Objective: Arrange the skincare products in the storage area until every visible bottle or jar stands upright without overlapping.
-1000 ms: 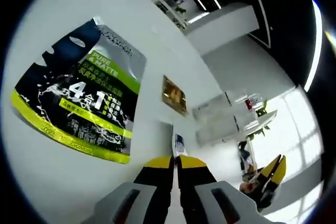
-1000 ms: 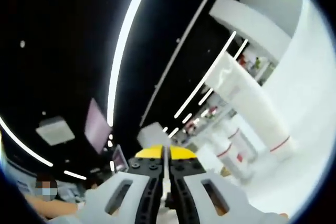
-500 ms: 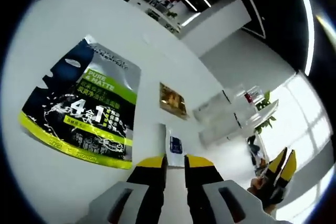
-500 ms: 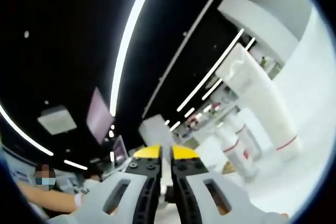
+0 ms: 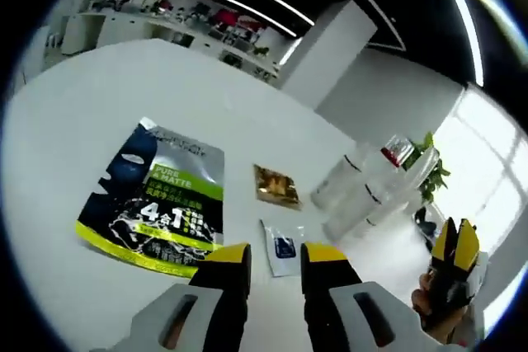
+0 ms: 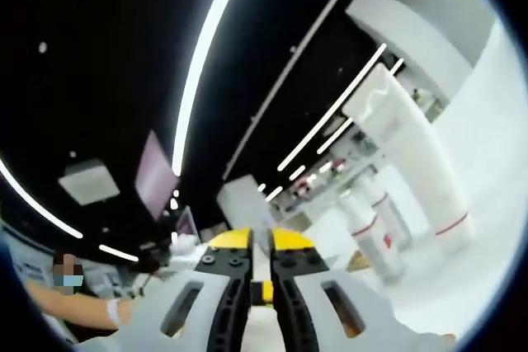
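with the left gripper (image 5: 274,255) spread low in frame, a careless sweep could topple the clear bottles (image 5: 356,191) at right.

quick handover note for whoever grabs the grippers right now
Left gripper: open, empty, over the white table, just short of a small white sachet.
Right gripper: jaws slightly apart, nothing clearly held, tipped up toward the ceiling.
Lying flat: large black and green sachet, gold sachet, small white sachet.
Bottles: clear bottles stand past the gold sachet; a tall white tube and two smaller white bottles stand upright, apart.
Left: sachets not yet tidied; check that nothing overlaps.
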